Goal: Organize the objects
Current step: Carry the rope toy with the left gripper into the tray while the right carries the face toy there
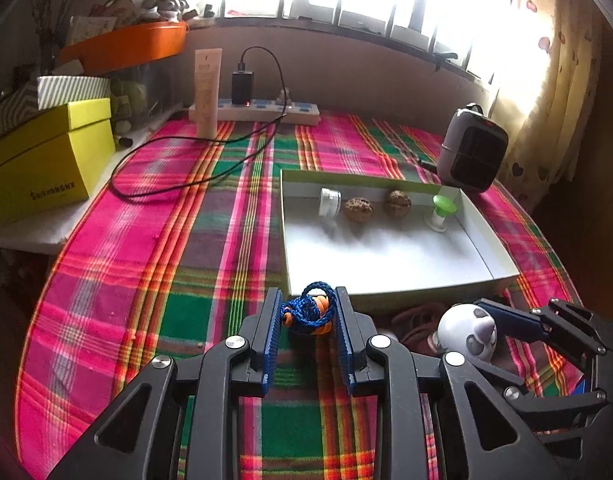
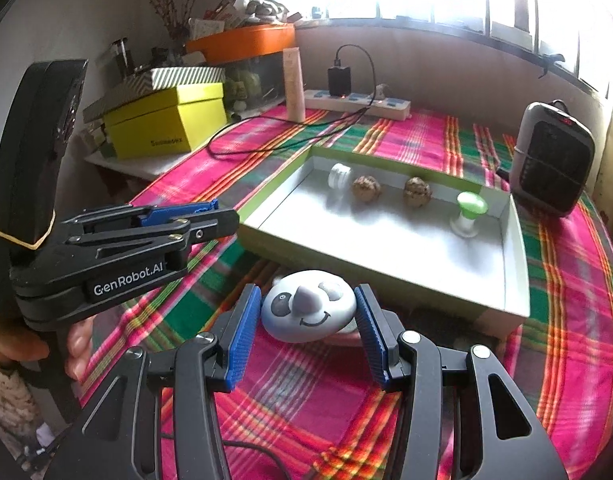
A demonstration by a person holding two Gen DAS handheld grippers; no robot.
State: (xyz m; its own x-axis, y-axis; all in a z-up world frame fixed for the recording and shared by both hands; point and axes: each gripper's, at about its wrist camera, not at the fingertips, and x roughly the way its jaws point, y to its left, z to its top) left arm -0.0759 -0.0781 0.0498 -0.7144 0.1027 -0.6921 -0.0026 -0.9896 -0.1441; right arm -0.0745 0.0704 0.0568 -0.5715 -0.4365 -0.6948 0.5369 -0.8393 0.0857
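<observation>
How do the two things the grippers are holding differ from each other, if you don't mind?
The left gripper pinches a small tangle of blue cord with orange beads; the right gripper spans a much larger, smooth white panda-faced toy. The cord is soft and knotted, the toy rounded and solid. Both are held near the tray.

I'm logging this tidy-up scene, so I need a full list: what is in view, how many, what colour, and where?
Box lid tray: 1, white inside, on the plaid cloth.
Walnuts: 2, brown, at the tray's far wall.
Small jar: 1, white, left of the walnuts.
Spool: 1, green-topped, tray's right end.
Heater: 1, grey-black, behind the tray.
Power strip: 1, white, far edge.
Yellow box: 1, left.
Left gripper: jaws shut on a blue cord bundle.
Right gripper: jaws shut on a panda toy.
</observation>
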